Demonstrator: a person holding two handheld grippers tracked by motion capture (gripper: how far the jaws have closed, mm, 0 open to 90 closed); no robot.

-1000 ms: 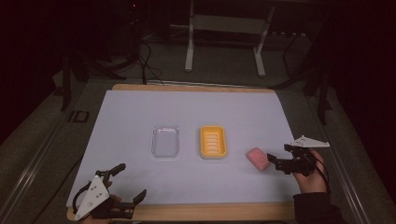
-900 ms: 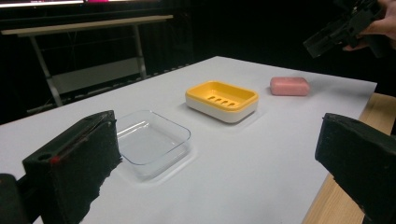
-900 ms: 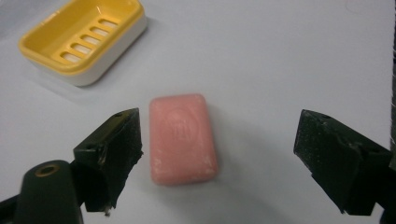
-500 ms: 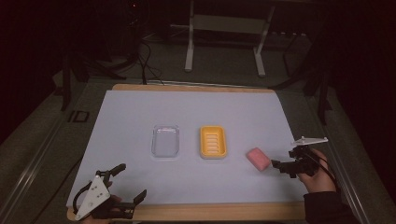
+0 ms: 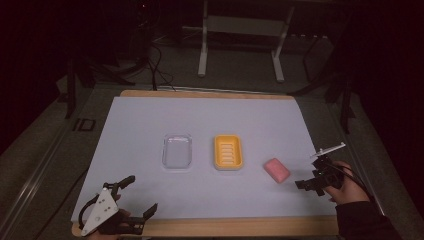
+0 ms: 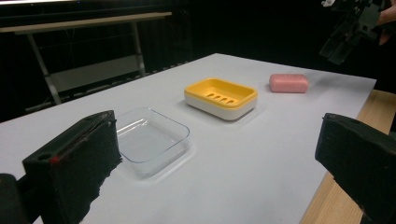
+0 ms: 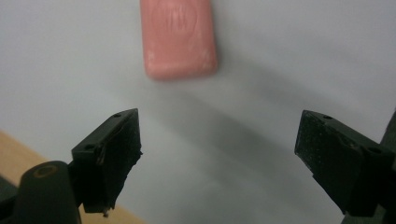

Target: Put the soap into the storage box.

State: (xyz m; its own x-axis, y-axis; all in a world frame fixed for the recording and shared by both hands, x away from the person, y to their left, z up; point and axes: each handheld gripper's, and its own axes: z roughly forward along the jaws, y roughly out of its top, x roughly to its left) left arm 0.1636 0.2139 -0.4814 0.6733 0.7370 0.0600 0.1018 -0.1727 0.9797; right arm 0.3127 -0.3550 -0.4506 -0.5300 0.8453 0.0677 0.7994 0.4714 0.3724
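Observation:
A pink soap bar [image 5: 276,169] lies flat on the white sheet, right of a yellow soap dish [image 5: 228,152] and a clear plastic tray [image 5: 177,151]. My right gripper [image 5: 307,172] hovers just right of the soap, jaws open and empty. In the right gripper view the soap bar [image 7: 180,37] lies ahead of the right gripper [image 7: 219,154], beyond its fingertips. My left gripper [image 5: 141,193] rests open near the front left corner. In the left gripper view, the left gripper [image 6: 217,163] frames the tray [image 6: 149,137], the dish [image 6: 220,95] and the soap [image 6: 288,82].
The white sheet [image 5: 210,120] covers a wooden table whose front edge [image 5: 240,226] shows as a tan strip. Behind the table stand a metal desk frame [image 5: 240,45] and cables on a dark floor. The right gripper [image 6: 348,32] hangs at the top right of the left gripper view.
The right gripper has drawn back slightly toward the front edge, away from the soap. The soap, dish, tray and left gripper have stayed where they were.

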